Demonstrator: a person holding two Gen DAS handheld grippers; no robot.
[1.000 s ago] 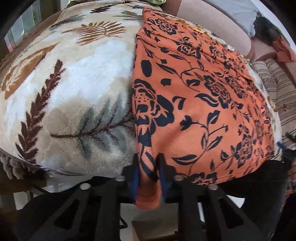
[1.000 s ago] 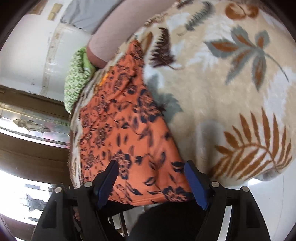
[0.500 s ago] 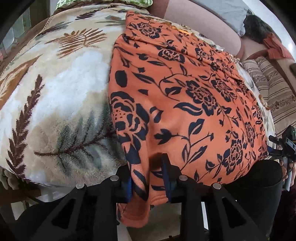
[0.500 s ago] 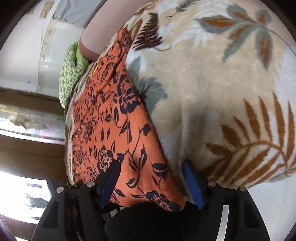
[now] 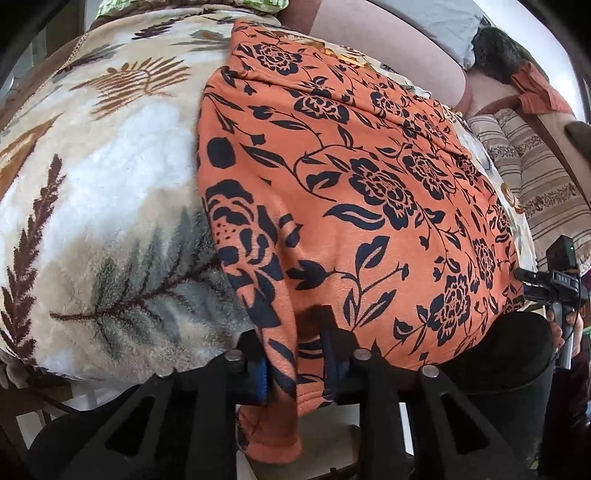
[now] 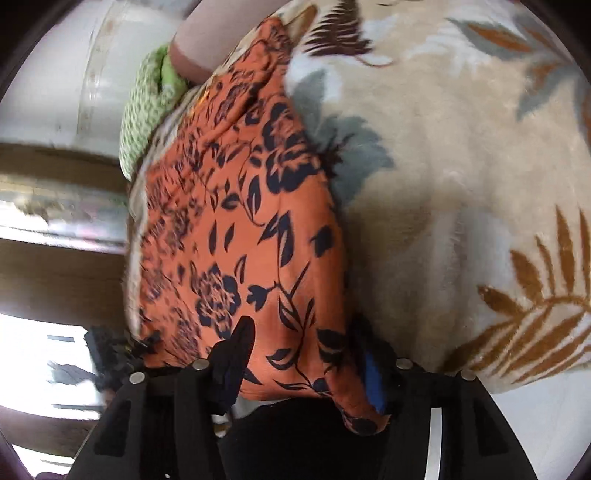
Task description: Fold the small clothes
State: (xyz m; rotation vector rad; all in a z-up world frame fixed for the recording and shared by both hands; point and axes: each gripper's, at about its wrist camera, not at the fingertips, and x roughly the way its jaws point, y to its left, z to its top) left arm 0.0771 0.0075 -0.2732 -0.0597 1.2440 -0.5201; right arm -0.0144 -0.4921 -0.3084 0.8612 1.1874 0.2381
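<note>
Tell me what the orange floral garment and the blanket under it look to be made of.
Orange floral garment: looks like a soft, matte knit, perhaps brushed jersey; it drapes limply over the edge, has a faint nap, a stitched hem and no sheen. Blanket: seems to be a thick plush fleece, probably synthetic; its raised fuzzy pile catches the light and blurs the leaf print's edges.

I see a home bedroom: a plush leaf-patterned blanket (image 5: pixel 110 192) over a bed, striped bedding (image 5: pixel 528 177) beside it, pillow (image 5: pixel 439 26) behind.

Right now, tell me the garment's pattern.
Orange garment with dark navy flowers and vines; clearest in the left wrist view.
</note>
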